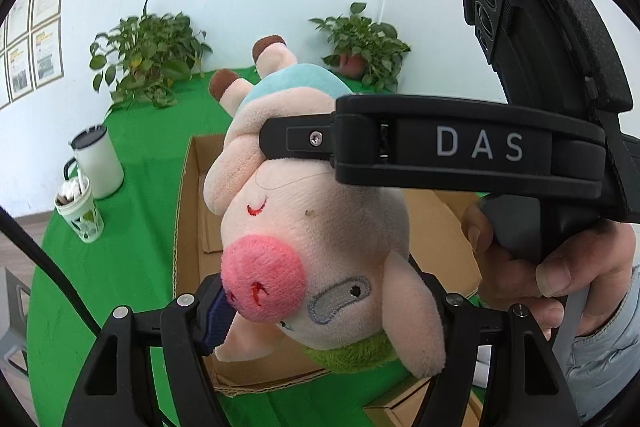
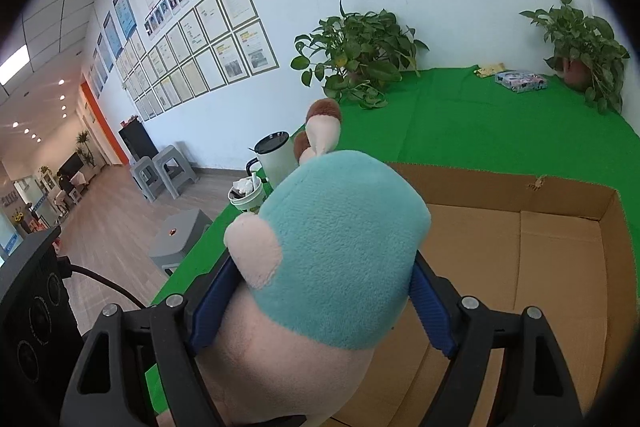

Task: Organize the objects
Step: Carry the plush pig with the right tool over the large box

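Above the box: a plush pig (image 1: 320, 227) hangs held by both grippers, over an open cardboard box (image 2: 560, 267) on the green cloth (image 2: 500, 131).
Pig: pink, with a bright pink snout, a stitched red eye and a teal garment over its body; its brown-tipped feet point away, towards the wall.
Left gripper (image 1: 320, 303): its jaws close on the pig's head, one blue pad (image 1: 218, 323) pressed beside the snout, the other finger hidden behind the ear and cheek.
Right gripper (image 2: 320, 303): its jaws pinch the pig's teal-clad body, a blue pad (image 2: 432, 311) dented into the plush on each side; in the left view the same tool reaches in from the right, its black finger across the pig's neck, lettered DAS.
Hand (image 1: 560, 267): a person's hand grips the handle of that right tool, a pale sleeve at the wrist.
Box: shallow, brown, flaps open, nothing seen inside it; it lies just below the pig.
Mug (image 1: 98, 163): white with a dark lid, upright at the cloth's left edge.
Cup (image 1: 80, 215): a paper cup with crumpled tissue, just beside the mug.
Plants (image 1: 148, 55): two potted ones against the wall at the back.
Packet (image 2: 520, 81): a flat patterned pack near the right plant.
Stools (image 2: 168, 171): grey ones on the wooden floor past the table.
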